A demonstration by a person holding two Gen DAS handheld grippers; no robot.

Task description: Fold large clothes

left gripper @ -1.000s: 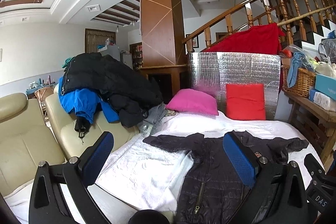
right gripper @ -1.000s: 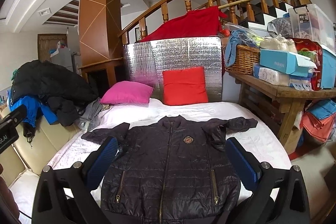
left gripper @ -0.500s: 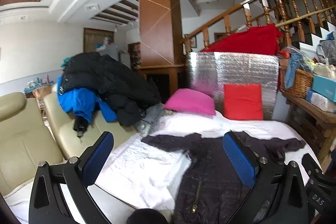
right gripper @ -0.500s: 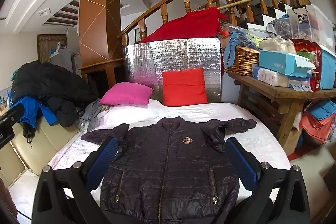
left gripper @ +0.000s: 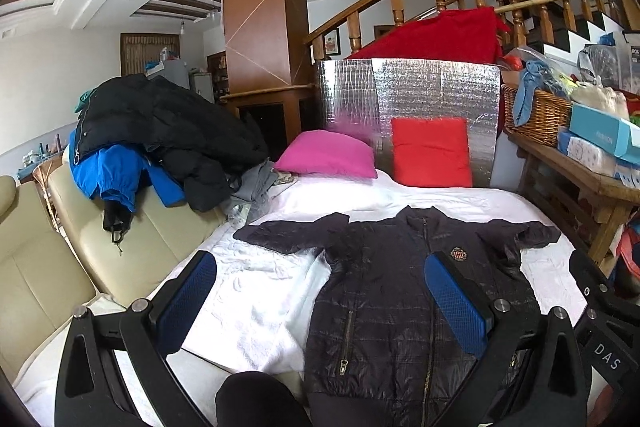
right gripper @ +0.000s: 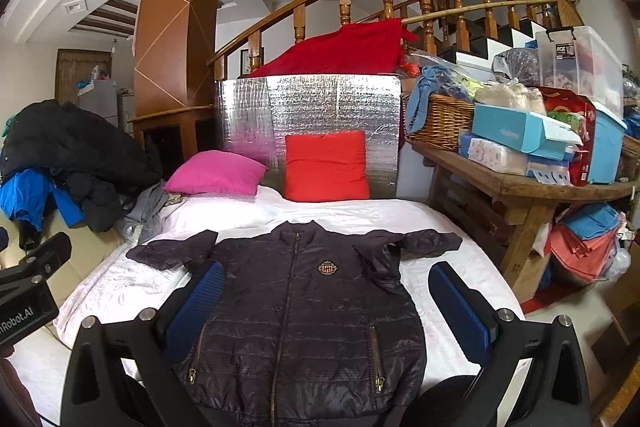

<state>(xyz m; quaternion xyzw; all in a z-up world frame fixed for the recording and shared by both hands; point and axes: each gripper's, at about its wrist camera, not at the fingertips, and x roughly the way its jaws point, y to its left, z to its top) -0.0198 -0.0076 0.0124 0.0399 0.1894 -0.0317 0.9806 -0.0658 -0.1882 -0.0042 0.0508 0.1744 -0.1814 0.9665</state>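
Note:
A dark quilted zip jacket [left gripper: 396,291] [right gripper: 304,311] lies flat and face up on the white bed [left gripper: 256,299] [right gripper: 360,215], both sleeves spread sideways, a small crest on its chest. My left gripper [left gripper: 320,299] is open above the jacket's left side, near its hem, holding nothing. Open as well, my right gripper [right gripper: 326,307] hangs over the jacket's lower front with empty blue pads [right gripper: 460,311]. Neither gripper touches the cloth. The right gripper's body shows at the right edge of the left wrist view, and the left one at the left edge of the right wrist view.
A pink pillow [right gripper: 216,173] and a red pillow [right gripper: 326,171] lean at the bed's head against a silver foil board [right gripper: 312,107]. A cream sofa [left gripper: 80,247] on the left carries a heap of dark and blue coats [left gripper: 160,131]. A cluttered wooden bench [right gripper: 520,183] stands right.
My left gripper has swung right and tilted down, so the jacket now fills more of its view. The right gripper has barely moved. The jacket lies as before.

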